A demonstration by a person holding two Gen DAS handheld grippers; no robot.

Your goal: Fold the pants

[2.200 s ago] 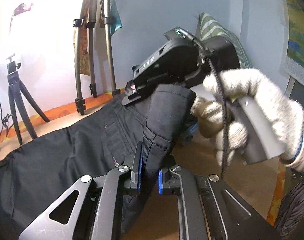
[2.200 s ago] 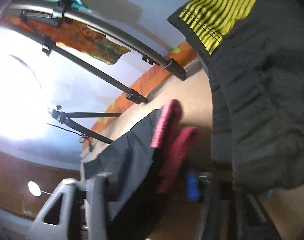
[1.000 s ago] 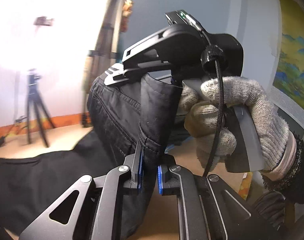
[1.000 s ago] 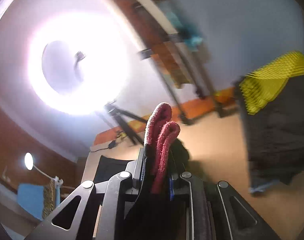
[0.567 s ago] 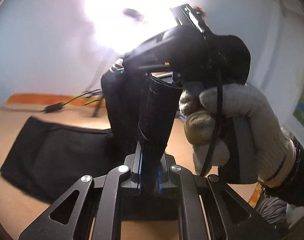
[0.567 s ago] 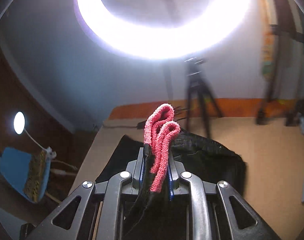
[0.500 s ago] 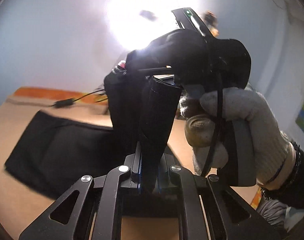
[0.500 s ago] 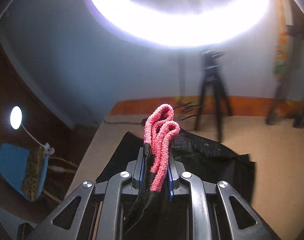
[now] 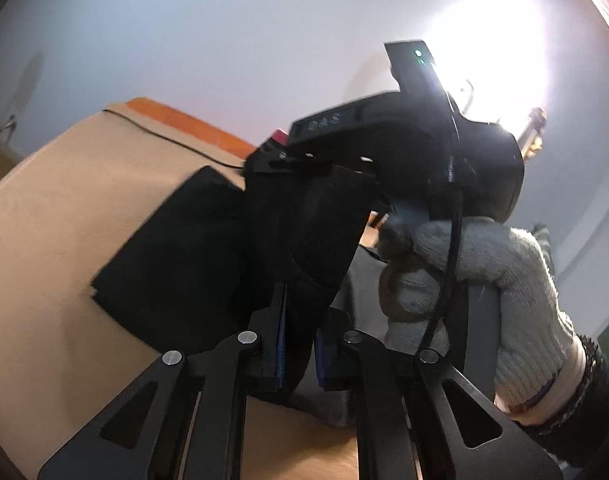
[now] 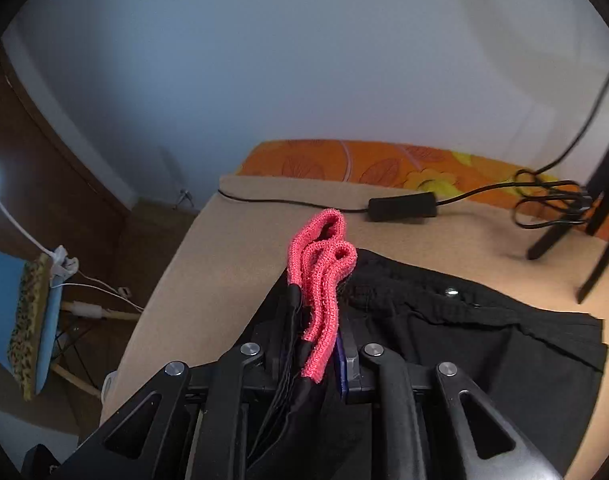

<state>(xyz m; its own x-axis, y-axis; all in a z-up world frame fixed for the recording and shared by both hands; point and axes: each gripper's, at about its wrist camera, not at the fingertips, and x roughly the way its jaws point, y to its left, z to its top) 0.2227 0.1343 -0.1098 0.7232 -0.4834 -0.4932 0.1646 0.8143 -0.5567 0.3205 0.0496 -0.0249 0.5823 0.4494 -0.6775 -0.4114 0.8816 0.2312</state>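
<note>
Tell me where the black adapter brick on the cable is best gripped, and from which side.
Grip the black rectangular adapter brick across its short width at mid-length, coming from above. It lies flat on the tan table surface with cable leaving both ends, so its long sides are probably the free ones. Both grippers are busy holding the black pants.

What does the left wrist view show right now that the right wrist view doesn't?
Only the left wrist view shows the gloved right hand on its handle, the right gripper's body seen from outside, and a bright lamp.

Only the right wrist view shows the pink cord pinched with the cloth in the right gripper, a black power adapter with its cable, and a blue chair.

Both show the black pants, partly lying on the tan table, and the left gripper shut on them.
</note>
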